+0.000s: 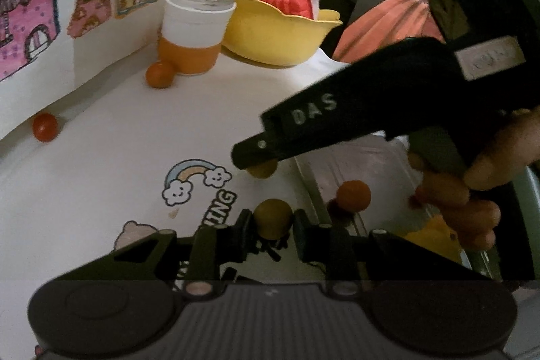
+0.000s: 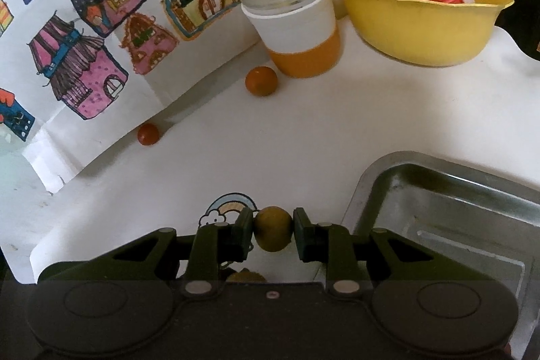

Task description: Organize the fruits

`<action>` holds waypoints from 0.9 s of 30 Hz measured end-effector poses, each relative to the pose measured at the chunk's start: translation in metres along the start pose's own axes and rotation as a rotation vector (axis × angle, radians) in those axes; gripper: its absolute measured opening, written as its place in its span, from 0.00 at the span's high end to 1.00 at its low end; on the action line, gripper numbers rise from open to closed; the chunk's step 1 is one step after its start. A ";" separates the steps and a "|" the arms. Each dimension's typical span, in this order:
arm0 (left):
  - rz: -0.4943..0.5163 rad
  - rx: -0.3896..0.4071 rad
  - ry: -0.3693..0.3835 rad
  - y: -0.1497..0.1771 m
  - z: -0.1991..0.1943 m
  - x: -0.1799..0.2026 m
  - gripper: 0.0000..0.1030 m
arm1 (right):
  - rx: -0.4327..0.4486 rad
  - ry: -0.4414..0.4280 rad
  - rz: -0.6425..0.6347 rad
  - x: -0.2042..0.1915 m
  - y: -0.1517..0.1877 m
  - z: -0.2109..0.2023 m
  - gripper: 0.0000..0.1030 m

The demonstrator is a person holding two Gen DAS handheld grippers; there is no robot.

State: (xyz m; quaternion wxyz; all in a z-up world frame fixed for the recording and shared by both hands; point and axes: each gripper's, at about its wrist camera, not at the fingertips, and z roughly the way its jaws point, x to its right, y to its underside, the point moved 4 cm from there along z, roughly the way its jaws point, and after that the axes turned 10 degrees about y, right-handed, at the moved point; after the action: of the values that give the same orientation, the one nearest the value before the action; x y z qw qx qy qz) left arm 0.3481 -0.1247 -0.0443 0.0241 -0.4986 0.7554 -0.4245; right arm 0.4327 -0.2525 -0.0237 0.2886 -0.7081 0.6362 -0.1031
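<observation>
- On white bench [image 2: 337, 130]: left tongs [image 1: 272, 221] grip small round olive-yellow fruit [image 1: 272, 218].
- Right tongs [image 2: 272, 230] clamp a similar yellow-green fruit [image 2: 272, 228], beside steel tray [image 2: 449, 191].

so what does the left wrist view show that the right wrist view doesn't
Only the left wrist view: the right tool seen from outside, the hand holding it, an orange fruit in the tray and the left tool shut on a small yellow-green fruit.

Only the right wrist view: the right tool from behind, clamped on its own yellow-green fruit.

Both: the metal tray, yellow bowl, jar and two loose orange fruits.
</observation>
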 end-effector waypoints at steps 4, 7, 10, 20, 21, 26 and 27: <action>-0.010 0.017 -0.012 0.000 -0.006 -0.003 0.73 | 0.017 0.008 0.007 0.003 0.002 -0.005 0.73; -0.013 0.022 -0.023 0.000 -0.009 -0.004 0.73 | 0.024 0.009 0.016 0.007 0.005 -0.010 0.73; -0.016 0.029 -0.028 0.001 -0.011 -0.003 0.73 | 0.029 0.011 0.023 0.009 0.008 -0.014 0.73; -0.010 0.057 -0.046 -0.003 -0.018 0.004 0.73 | 0.080 0.019 0.035 0.023 0.014 -0.036 0.73; -0.010 0.060 -0.046 -0.004 -0.018 0.005 0.73 | 0.087 0.021 0.039 0.026 0.014 -0.038 0.73; 0.000 0.085 -0.041 -0.012 -0.018 0.015 0.73 | 0.115 0.041 0.072 0.043 0.017 -0.052 0.73; 0.004 0.092 -0.040 -0.014 -0.018 0.018 0.73 | 0.119 0.049 0.077 0.048 0.018 -0.054 0.73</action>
State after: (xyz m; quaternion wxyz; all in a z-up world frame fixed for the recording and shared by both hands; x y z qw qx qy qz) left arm 0.3410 -0.1297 -0.0169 0.0630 -0.5038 0.7356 -0.4485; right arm 0.3975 -0.3139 0.0002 0.3183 -0.6620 0.6625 -0.1466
